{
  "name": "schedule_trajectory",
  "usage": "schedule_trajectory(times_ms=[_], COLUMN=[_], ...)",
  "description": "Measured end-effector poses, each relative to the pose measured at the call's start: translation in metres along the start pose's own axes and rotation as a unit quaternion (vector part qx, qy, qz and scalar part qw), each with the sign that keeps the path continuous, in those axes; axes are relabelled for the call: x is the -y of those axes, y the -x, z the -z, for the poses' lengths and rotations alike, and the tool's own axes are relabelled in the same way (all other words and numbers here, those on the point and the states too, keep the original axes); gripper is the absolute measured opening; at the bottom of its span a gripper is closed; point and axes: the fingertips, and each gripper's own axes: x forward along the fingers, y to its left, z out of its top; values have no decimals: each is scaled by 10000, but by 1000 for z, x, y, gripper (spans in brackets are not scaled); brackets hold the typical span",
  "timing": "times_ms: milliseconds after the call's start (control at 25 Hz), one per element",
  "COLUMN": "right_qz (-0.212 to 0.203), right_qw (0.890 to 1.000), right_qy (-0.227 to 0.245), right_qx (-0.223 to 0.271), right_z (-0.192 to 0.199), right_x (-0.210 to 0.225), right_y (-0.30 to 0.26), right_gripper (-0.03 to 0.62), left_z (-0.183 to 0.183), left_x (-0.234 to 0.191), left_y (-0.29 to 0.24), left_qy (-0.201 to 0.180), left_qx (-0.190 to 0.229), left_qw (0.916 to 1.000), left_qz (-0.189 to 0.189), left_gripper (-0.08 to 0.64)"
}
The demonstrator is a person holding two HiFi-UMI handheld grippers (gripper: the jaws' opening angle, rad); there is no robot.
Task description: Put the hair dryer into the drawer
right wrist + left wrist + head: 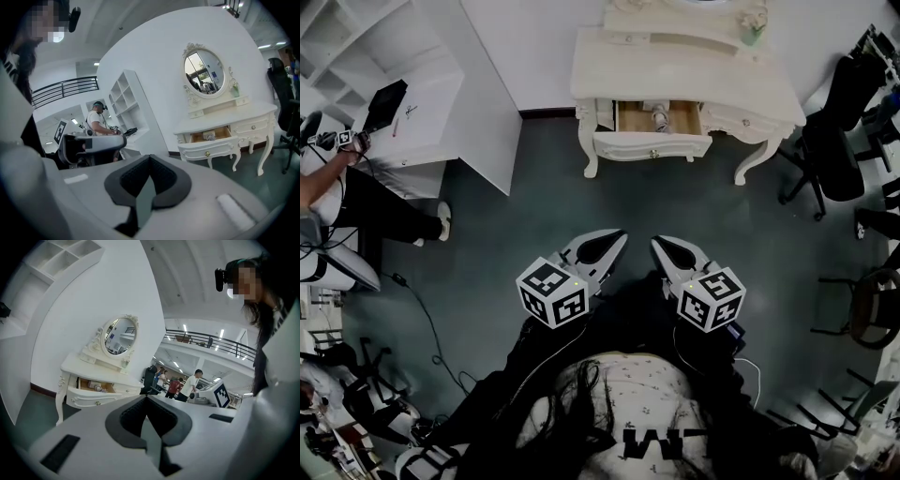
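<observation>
1. Dark green floor (pixel 487 216) fills most of the head view. A white table (pixel 769 89) stands at 12 o'clock, well apart from both claws.
2. The table's middle drawer (pixel 652 145) is pulled open. A small pale thing lies near the drawer's centre, and I take it to be the dryer (pixel 660 119).
3. The left claw (pixel 617 238) and right claw (pixel 658 246) hang side by side just below centre, toward 6 o'clock, close to the person's body. Their tips aim at 12. Both have their jaws pressed together, with nothing between them.
4. By the look of it the placing is done, and at most shutting the drawer remains.
5. What could go wrong:
   - A push on one end of the drawer front could skew it, so that it jams on its runners.
   - If any part of the dryer or its cord rises above the rim, it could catch under the tabletop and stop the drawer short.
   - A hard shove could rock the light table and whatever stands at its back.
6. Hard to make out:
   - The thing in the drawer is too small to be sure of its shape, and I cannot find a cord.
   - The mirror (pixel 202 74) is cut off at 12 o'clock in the head view.
   - The hands holding the claws are hidden by dark clothing.
   - A seated person (pixel 366 202) at 9 o'clock is cropped by the edge.
</observation>
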Motion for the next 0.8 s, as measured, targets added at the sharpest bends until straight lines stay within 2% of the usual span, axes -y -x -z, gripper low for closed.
schedule_trajectory(times_ms=[800], right_qz=[111], right_qw=[9998], right_qy=[133], right_qx=[-119], right_z=[1], right_x=[-2], right_y=[2], right_gripper=[9], left_z=[2], left_x=[1], left_y=[1], left_qy=[23], left_qx=[-4], left_qw=[10000], left_qz=[92], left_gripper=[-17])
